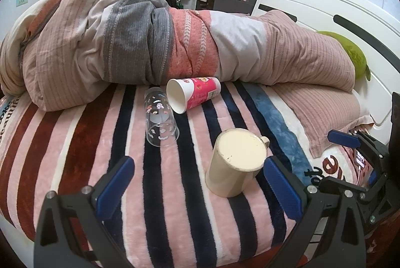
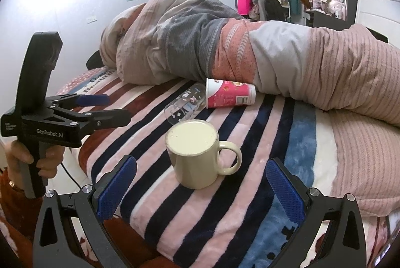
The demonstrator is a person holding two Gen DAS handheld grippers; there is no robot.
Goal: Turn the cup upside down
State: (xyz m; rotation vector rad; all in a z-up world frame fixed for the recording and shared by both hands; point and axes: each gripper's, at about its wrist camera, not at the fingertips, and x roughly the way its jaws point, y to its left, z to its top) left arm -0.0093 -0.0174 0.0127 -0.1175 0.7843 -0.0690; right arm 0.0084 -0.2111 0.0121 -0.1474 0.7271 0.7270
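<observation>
- The right gripper has its jaws spread wide, holding nothing; the cream mug stands just ahead of them, touching neither blue pad.
- The left gripper is likewise spread wide and empty; in its own view the mug sits close to its right pad, though I cannot tell if they touch.
- The mug rests on the striped blanket of the bed, flat cream face up, handle to its right. It looks already inverted, so the flip seems done, but I cannot be sure.
- Beyond the mug lie a clear glass and a pink paper cup, both on their sides, not yet turned over.
- Behind them the rolled duvet.
</observation>
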